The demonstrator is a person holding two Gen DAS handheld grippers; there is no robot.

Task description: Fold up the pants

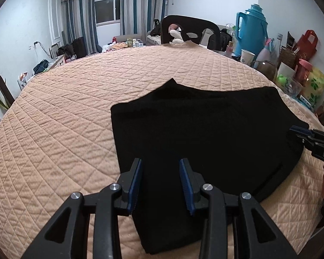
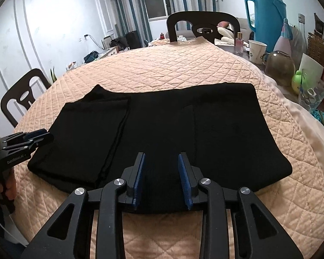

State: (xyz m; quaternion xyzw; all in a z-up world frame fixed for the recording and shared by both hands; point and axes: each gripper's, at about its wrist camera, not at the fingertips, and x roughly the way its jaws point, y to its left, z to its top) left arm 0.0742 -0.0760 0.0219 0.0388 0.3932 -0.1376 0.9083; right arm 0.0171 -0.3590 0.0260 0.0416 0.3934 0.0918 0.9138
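Showing pants seam only from right wrist; left misses it

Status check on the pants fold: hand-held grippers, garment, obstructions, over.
Left hand-held gripper open, empty. Right hand-held gripper open, empty. Black fabric pants folded flat on peach quilted cover. Nothing in the way.

Both grippers are black angular frames with silver round screws and ribbed blue pads on the fingers
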